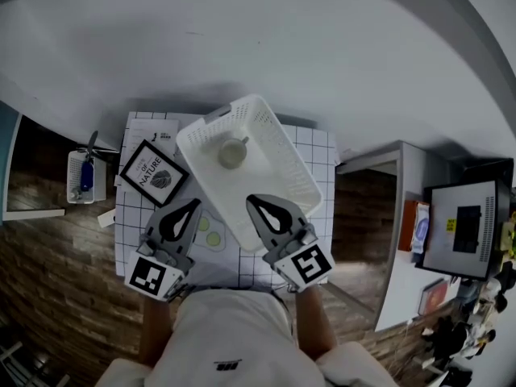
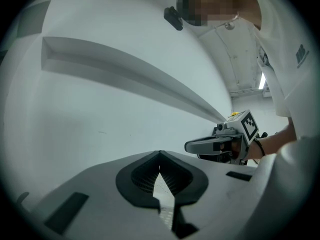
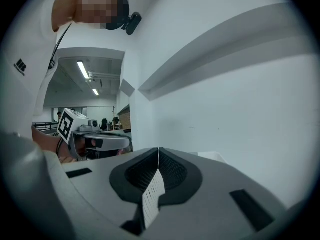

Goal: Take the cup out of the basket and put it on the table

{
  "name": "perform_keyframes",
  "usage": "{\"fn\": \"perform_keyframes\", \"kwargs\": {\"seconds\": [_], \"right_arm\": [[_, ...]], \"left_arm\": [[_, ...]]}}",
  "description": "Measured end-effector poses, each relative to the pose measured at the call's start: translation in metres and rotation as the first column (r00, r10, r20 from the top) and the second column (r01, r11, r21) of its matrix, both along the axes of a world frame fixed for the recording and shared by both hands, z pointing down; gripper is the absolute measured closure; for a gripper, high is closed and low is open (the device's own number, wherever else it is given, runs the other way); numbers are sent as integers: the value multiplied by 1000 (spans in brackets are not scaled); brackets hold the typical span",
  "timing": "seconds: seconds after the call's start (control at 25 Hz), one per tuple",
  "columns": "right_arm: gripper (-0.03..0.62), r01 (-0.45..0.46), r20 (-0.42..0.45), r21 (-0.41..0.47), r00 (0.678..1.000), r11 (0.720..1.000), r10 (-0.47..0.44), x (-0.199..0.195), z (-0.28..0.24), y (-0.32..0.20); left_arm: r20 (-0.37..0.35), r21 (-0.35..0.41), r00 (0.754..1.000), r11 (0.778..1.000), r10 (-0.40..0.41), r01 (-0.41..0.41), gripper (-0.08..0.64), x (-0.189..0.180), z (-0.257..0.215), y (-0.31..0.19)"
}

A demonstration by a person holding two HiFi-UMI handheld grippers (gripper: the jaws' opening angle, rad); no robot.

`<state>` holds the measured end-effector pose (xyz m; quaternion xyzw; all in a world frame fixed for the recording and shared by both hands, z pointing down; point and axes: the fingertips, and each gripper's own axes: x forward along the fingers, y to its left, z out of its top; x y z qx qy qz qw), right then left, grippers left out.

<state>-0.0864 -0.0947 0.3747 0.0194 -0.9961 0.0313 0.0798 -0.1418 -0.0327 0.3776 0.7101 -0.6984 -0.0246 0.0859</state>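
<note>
Left gripper (image 1: 192, 205) shut, empty, by table (image 1: 321, 156) front edge; right gripper (image 1: 251, 200) shut, empty, at basket (image 1: 278, 139) near end; cup (image 1: 232, 152) in basket.

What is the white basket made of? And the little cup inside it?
The basket looks like white moulded plastic with a matte finish: its walls are full of small, even holes and its rim is smooth and rounded. The cup is pale and smooth with a small handle. It could be ceramic or plastic, but it is too small here to tell.
</note>
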Motion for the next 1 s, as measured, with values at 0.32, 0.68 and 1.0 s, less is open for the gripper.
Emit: {"fn": "perform_keyframes", "kwargs": {"seconds": [0.32,0.68,1.0], "right_arm": [[577,49,-75,57,996,997,-44,-12,14,-18],[575,151,-249,156,962,976,-109,-26,42,-37],[574,260,-401,226,903,939,-154,-45,73,-52]], "left_arm": [[-1,-17,1000,1000,-11,11,555,-10,11,-11],[6,-30,1000,999,-13,13,555,-16,18,-19],[7,-31,1000,999,-28,28,555,-21,19,-20]]}}
